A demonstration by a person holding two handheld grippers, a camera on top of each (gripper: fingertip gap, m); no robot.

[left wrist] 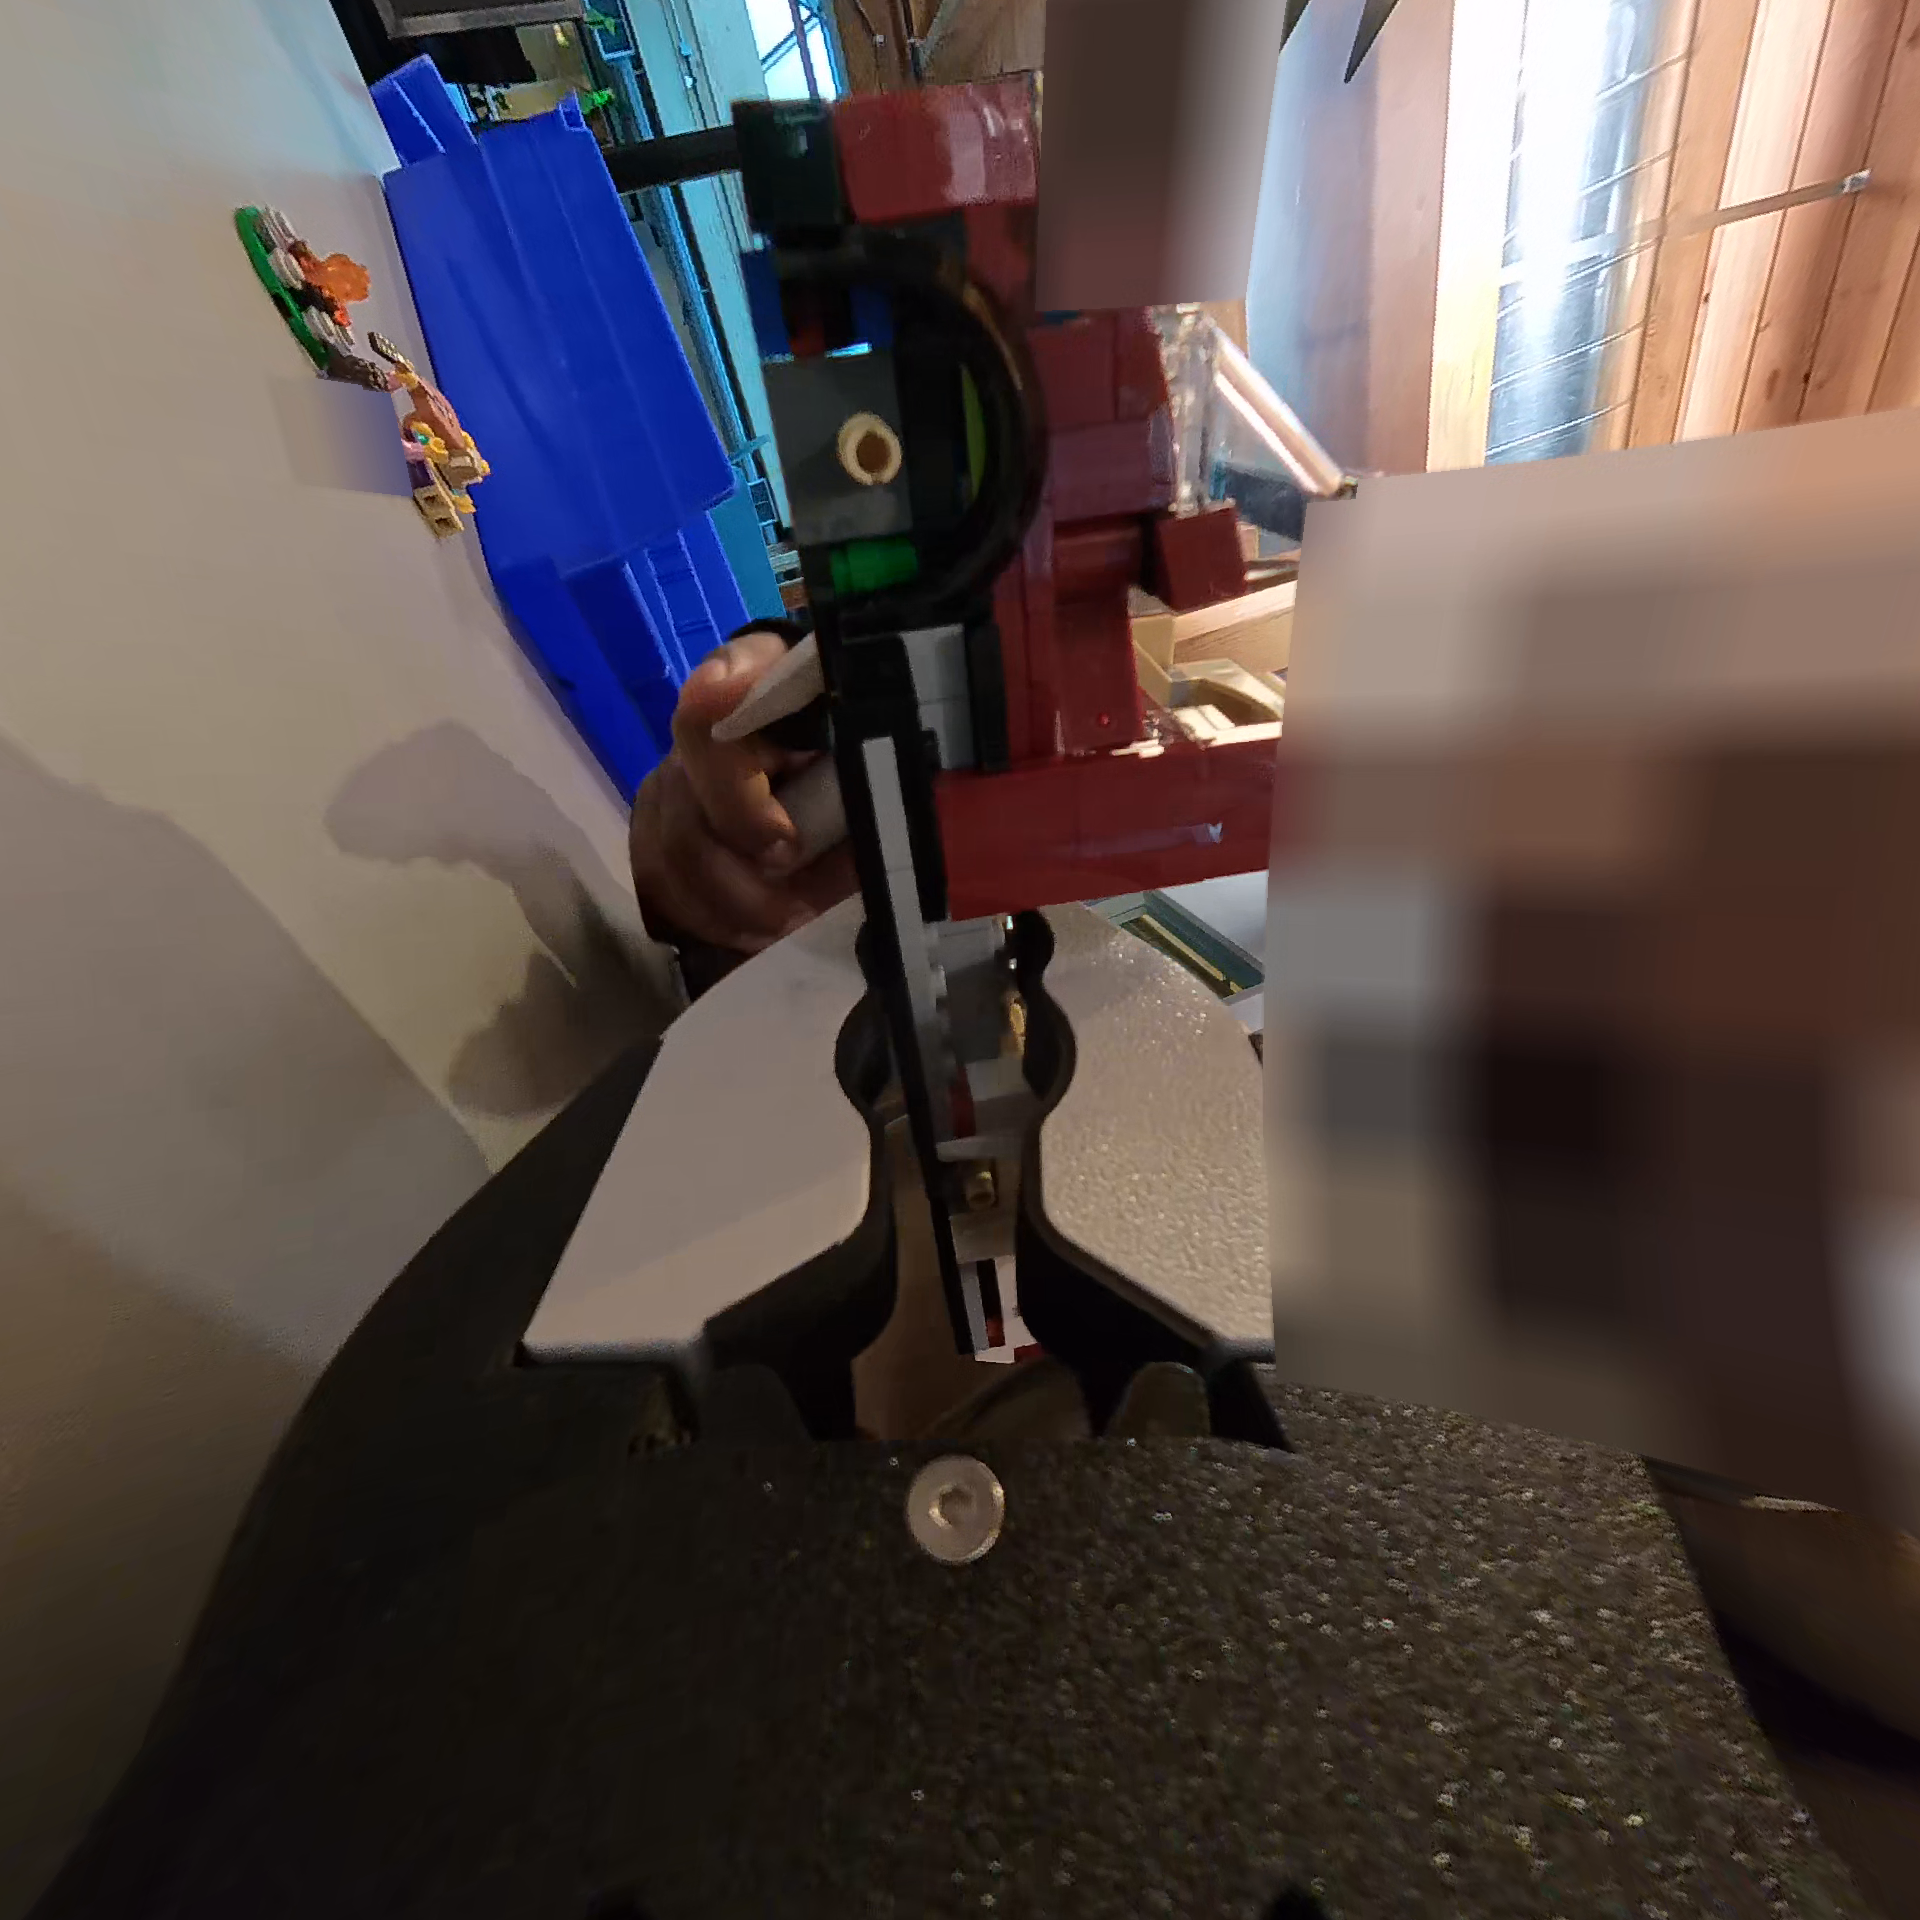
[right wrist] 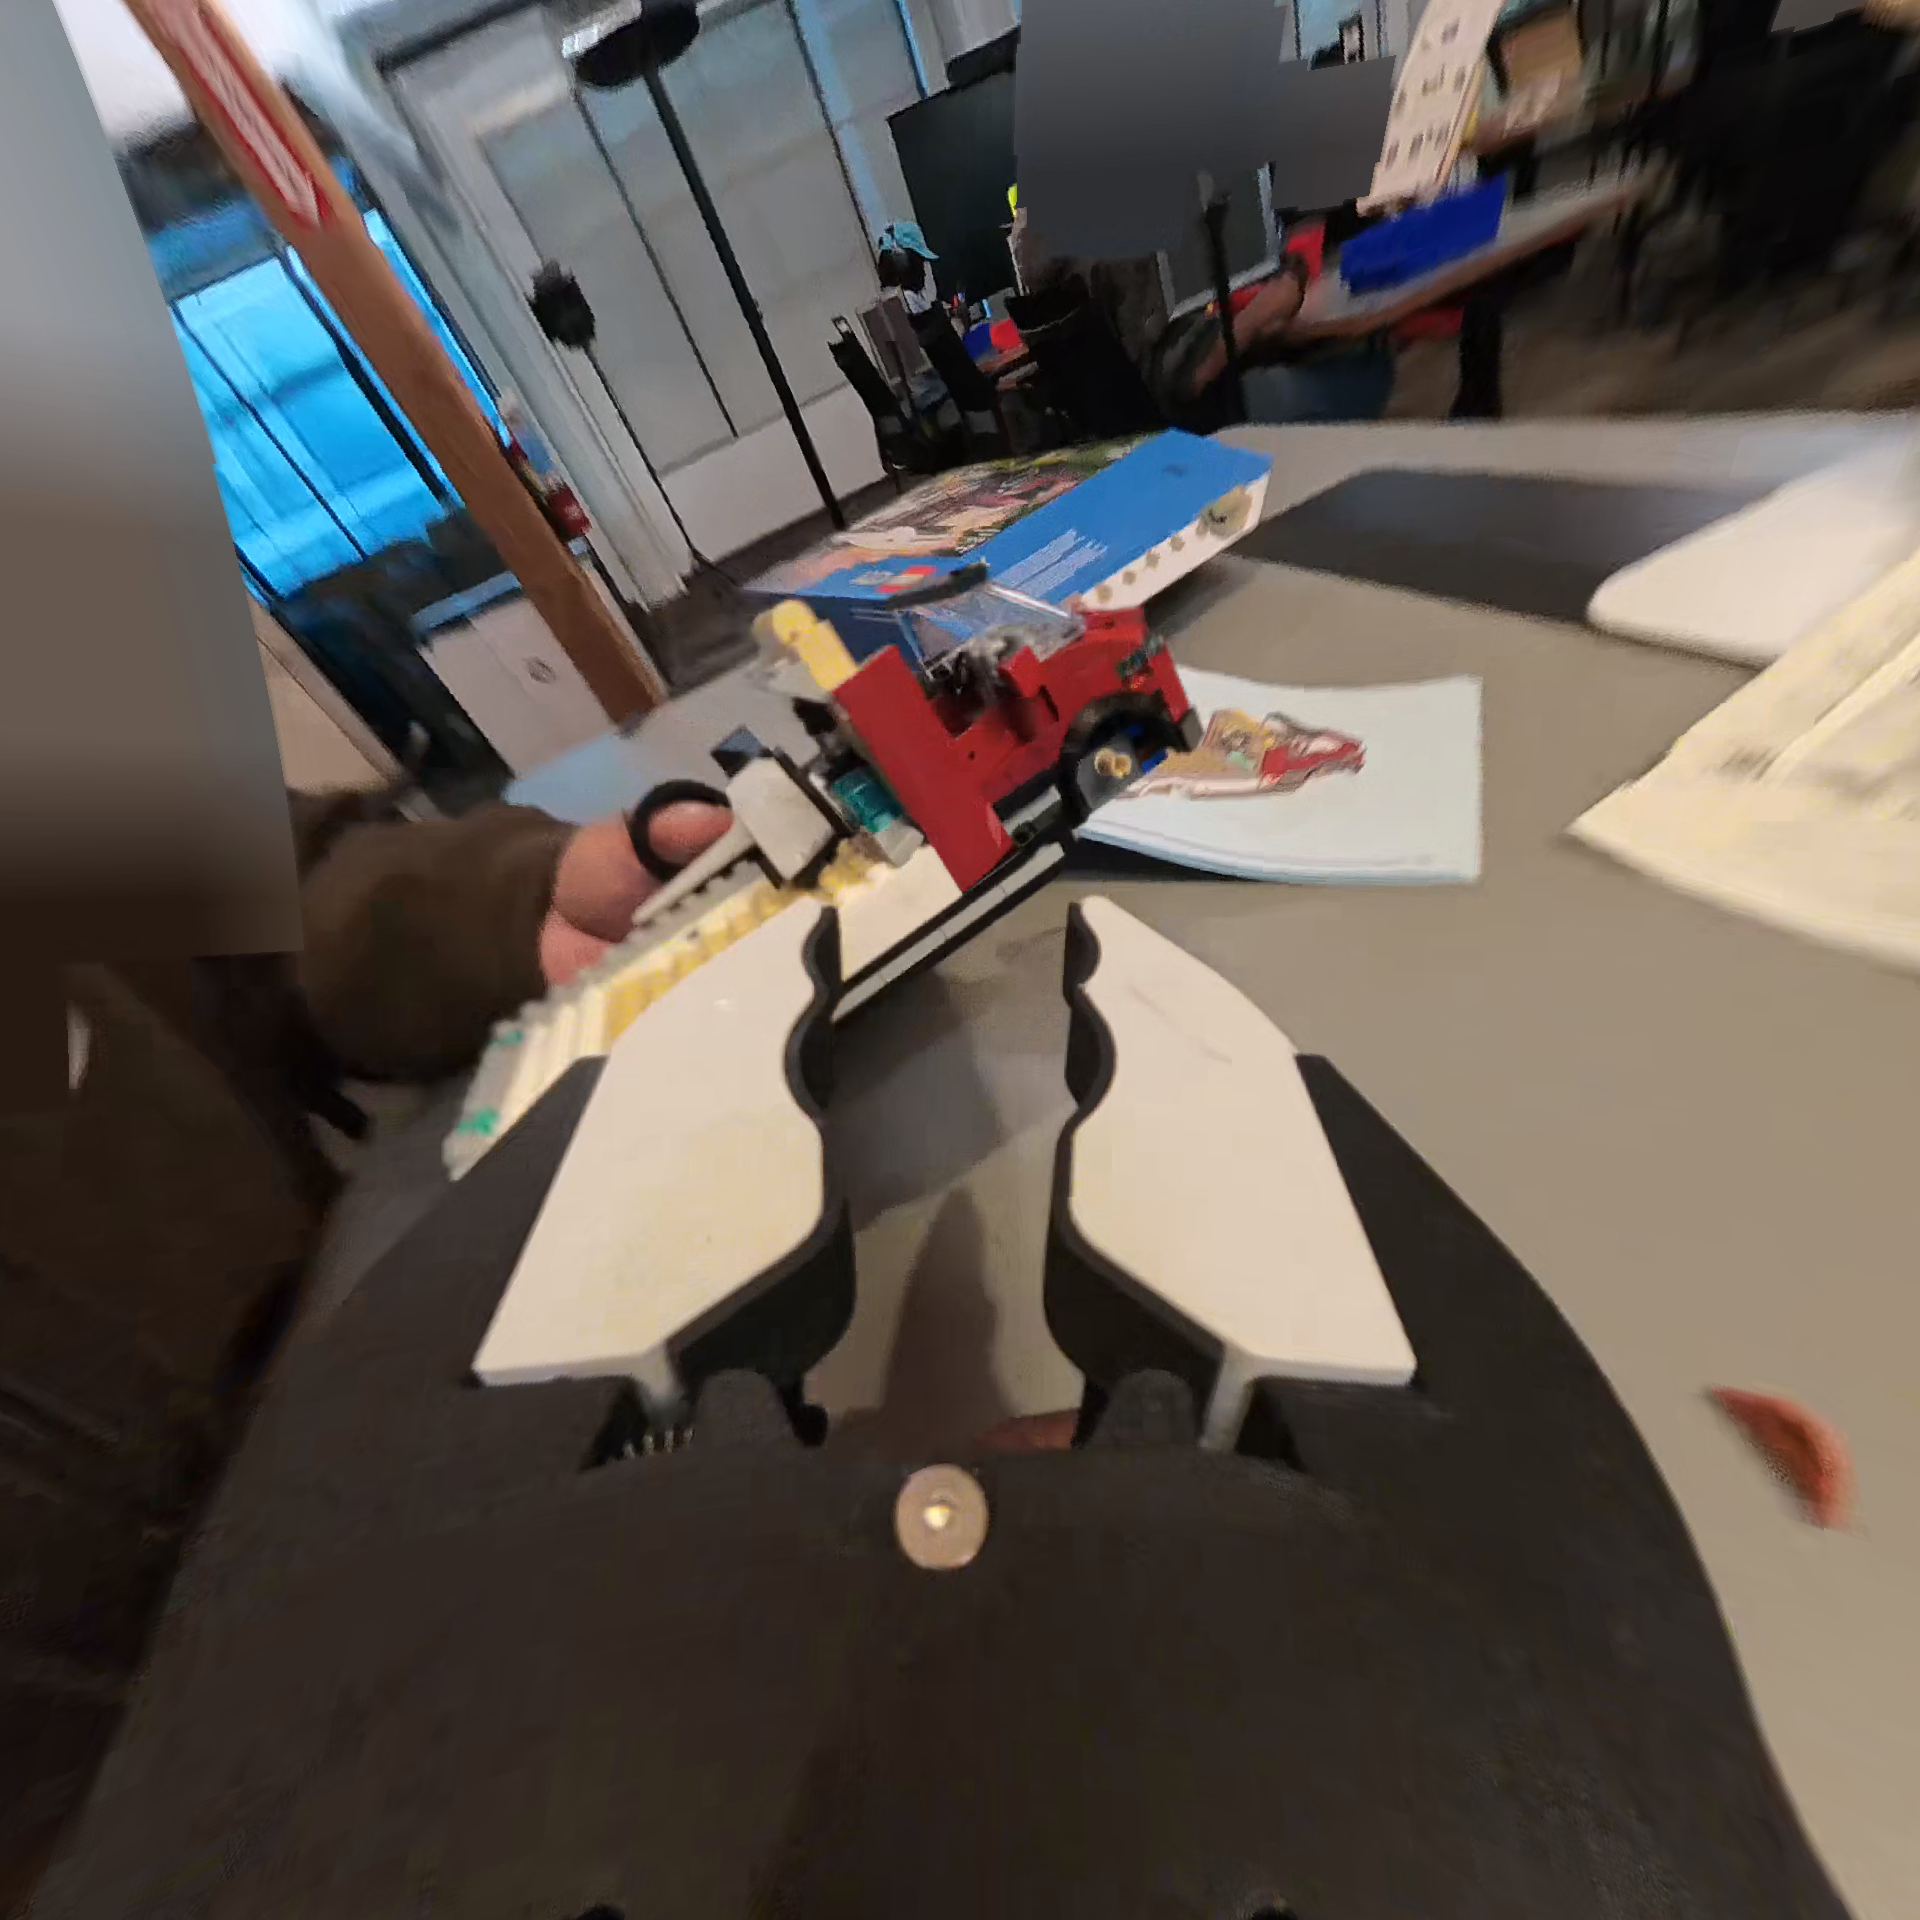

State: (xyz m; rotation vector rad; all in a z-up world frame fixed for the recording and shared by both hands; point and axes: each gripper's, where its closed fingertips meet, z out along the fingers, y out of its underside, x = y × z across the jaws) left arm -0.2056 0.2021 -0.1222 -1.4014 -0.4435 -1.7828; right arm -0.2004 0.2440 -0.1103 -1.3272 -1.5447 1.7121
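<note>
Left wrist view, jaws clamped on red brick truck (left wrist: 1039, 727), right jaws apart, bare.

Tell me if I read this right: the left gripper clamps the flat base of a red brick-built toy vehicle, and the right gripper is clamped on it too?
Not quite. In the right wrist view the right gripper stands open, nothing between its white fingers. The left gripper does clamp the red brick-built toy vehicle by its base.

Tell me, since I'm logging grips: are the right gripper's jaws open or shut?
Open. The right gripper shows a clear gap between its fingers, with only grey table between them; the toy truck lies beyond.
</note>
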